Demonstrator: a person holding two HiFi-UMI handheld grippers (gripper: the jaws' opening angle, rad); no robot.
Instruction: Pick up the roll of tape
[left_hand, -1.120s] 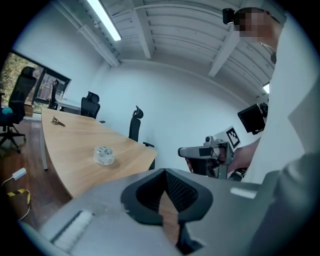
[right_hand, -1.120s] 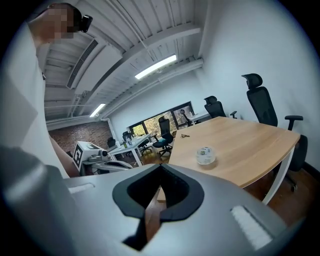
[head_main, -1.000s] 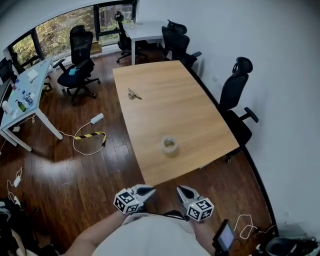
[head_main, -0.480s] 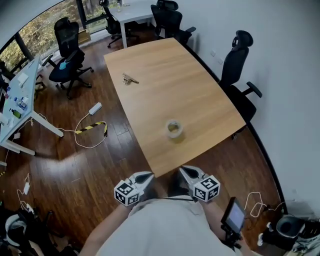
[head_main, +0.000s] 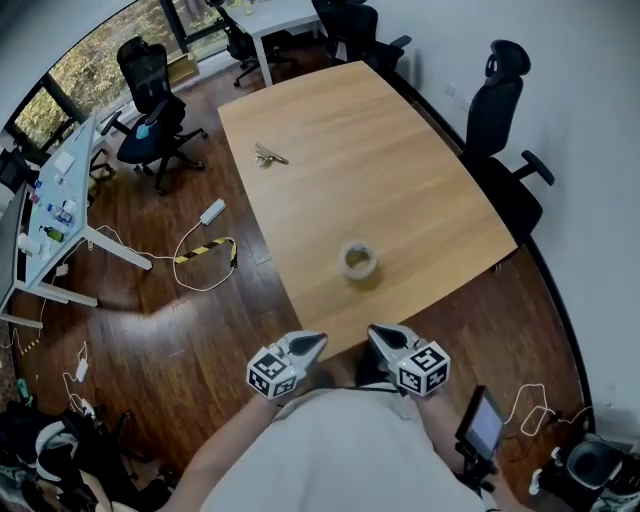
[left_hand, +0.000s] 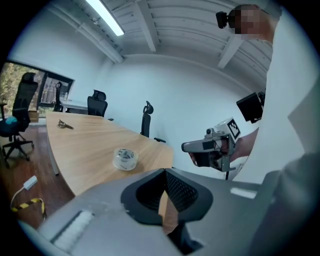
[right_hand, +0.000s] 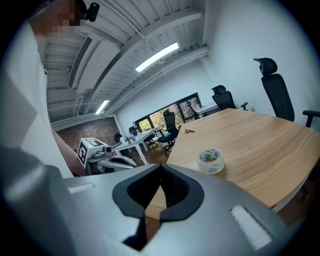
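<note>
While both my grippers are held low by my tummy, the jaws of my left gripper (head_main: 316, 342) are pressed together with nothing between them. My right gripper (head_main: 376, 334) is the same, jaws together and empty. I can see the closed tips well in the left gripper view (left_hand: 163, 197) and in the right gripper view (right_hand: 159, 192).

Both grippers are just off the near edge of the table (head_main: 390, 170), not over it yet. The roll of tape (head_main: 359, 261) lies in front of them, on the wood, close to that near edge. It lies flat, with its hole facing up. It sits a bit to the right of the middle, so I think my right gripper is a little nearer. From the left gripper it is ahead and to the left (left_hand: 124, 158), and from the right gripper it is ahead and to the right (right_hand: 210, 161).

I think I must open the jaws first, then reach forward and down.

Nothing stands in the way. A small metal thing (head_main: 268, 156) lies far off at the other end. A black chair (head_main: 505, 105) stands by the wall, and a cable (head_main: 205, 262) lies on the floor.
</note>
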